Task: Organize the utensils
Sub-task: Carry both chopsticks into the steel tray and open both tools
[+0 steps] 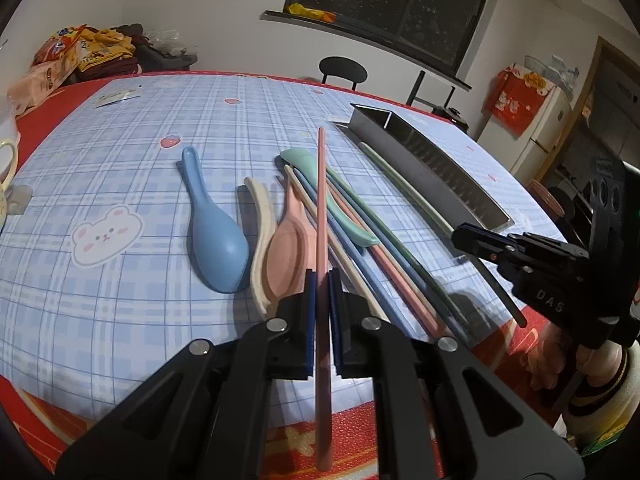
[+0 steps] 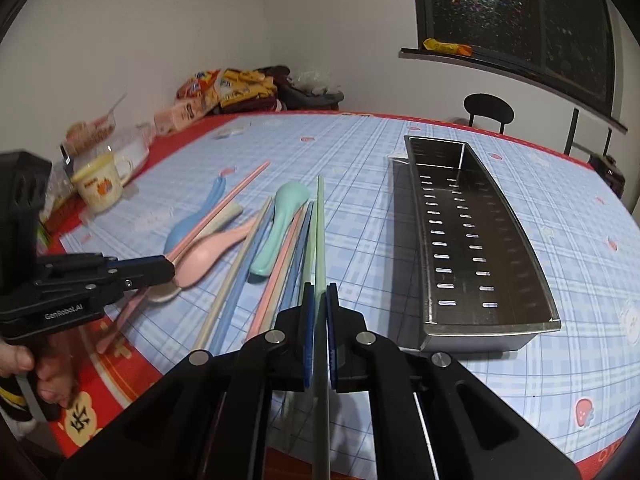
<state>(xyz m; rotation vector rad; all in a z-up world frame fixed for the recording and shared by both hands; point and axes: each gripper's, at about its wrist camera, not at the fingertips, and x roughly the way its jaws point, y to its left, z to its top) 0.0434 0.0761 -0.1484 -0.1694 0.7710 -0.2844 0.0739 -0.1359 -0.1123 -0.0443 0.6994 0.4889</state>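
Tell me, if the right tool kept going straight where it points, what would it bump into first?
Probably the pile of chopsticks lying just ahead on the table. The right tool, shut on a green chopstick, points down and forward at them, with the mint spoon just beyond. Depth is hard to judge.

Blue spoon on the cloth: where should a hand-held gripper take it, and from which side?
Probably the narrow handle of the blue spoon, from above, fingers straddling its width. It lies flat and alone left of the pile; the handle points away, and the broad bowl looks too wide to pinch.
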